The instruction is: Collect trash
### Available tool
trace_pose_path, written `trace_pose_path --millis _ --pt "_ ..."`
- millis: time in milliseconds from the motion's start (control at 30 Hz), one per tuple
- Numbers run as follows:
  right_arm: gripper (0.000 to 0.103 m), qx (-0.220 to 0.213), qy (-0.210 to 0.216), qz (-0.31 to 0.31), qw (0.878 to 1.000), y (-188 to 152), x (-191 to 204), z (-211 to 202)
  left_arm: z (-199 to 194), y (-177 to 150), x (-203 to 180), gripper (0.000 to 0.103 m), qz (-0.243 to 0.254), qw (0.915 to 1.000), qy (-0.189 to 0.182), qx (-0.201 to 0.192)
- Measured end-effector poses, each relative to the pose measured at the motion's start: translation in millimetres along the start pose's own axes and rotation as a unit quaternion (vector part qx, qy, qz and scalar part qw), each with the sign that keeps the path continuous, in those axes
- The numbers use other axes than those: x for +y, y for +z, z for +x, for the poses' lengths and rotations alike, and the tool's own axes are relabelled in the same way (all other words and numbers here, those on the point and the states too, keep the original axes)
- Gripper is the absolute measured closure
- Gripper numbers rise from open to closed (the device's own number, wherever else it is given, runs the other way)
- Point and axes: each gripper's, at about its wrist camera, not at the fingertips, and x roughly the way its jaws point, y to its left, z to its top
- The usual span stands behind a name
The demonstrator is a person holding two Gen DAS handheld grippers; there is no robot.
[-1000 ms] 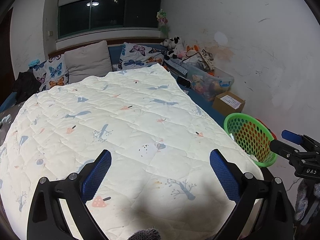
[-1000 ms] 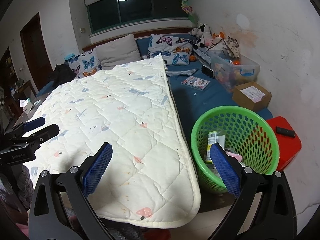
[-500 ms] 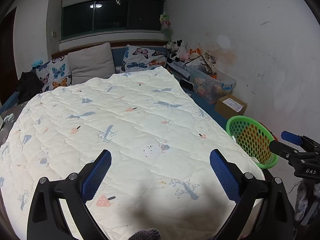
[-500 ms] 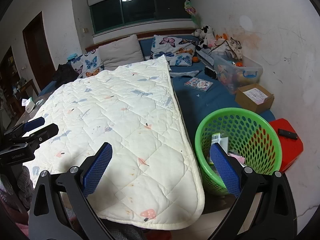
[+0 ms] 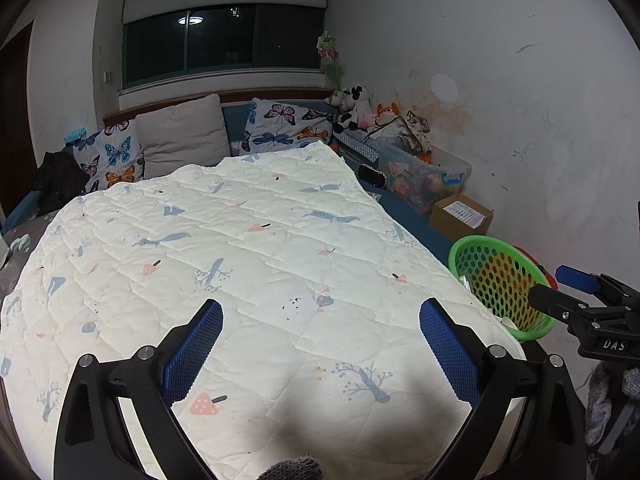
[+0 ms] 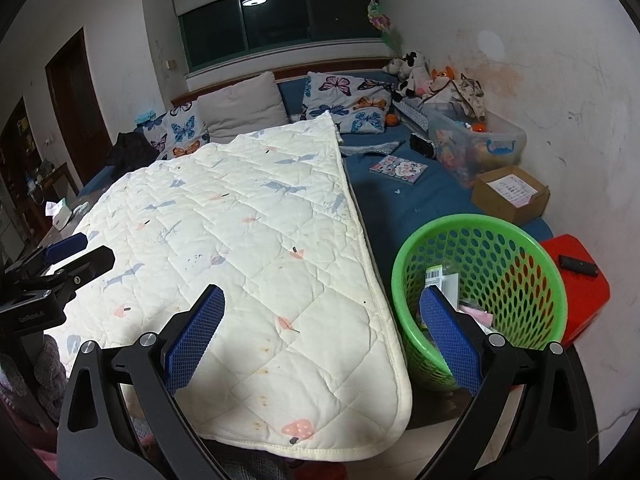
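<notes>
The green basket (image 6: 480,300) stands at the bed's foot-side corner, just beside the hanging edge of the white quilt (image 6: 248,240). In the left wrist view the quilt hides the basket's (image 5: 500,280) lower part. Trash lies inside it: a barcoded wrapper (image 6: 434,276) and pale scraps, partly covered by the right gripper's (image 6: 320,320) blue pad, so their kind is hard to read. Both grippers are empty with jaws spread wide; the left gripper (image 5: 320,340) hovers over the quilt. Beside the basket sits a red stool (image 6: 580,292) carrying a dark remote (image 6: 578,266). Farther back on the blue sheet lie a cardboard box (image 6: 512,194), a clear toy bin (image 6: 476,144) and a booklet (image 6: 398,169). Butterfly pillows (image 6: 348,108) line the headboard.
</notes>
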Motion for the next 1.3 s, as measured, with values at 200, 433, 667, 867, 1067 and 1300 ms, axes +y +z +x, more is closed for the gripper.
trace_pose_path --millis 200,433,667,867,1067,1300 --pt "0.006 -0.002 0.002 0.001 1.000 0 -1 0 -1 0 -4 0.007 0.002 1.0000 -0.001 -0.002" --pt "0.006 -0.001 0.001 0.002 1.000 -1 -1 0 -2 0 -11 0.007 0.007 1.0000 -0.004 -0.002" --pt "0.006 -0.003 0.000 0.006 1.000 -1 -5 -2 -1 0 -15 0.007 0.009 0.9999 -0.004 -0.001" --pt "0.006 -0.003 -0.001 0.008 1.000 -3 -7 -3 -1 0 -15 0.007 0.009 0.9999 -0.004 0.000" --pt "0.006 -0.002 -0.001 0.008 1.000 -4 -7 -3 0 -1 -16 0.007 0.009 1.0000 -0.004 0.001" --pt "0.006 -0.003 -0.001 0.007 1.000 -3 -7 -3 1 -1 -16 0.007 0.007 1.0000 -0.002 0.001"
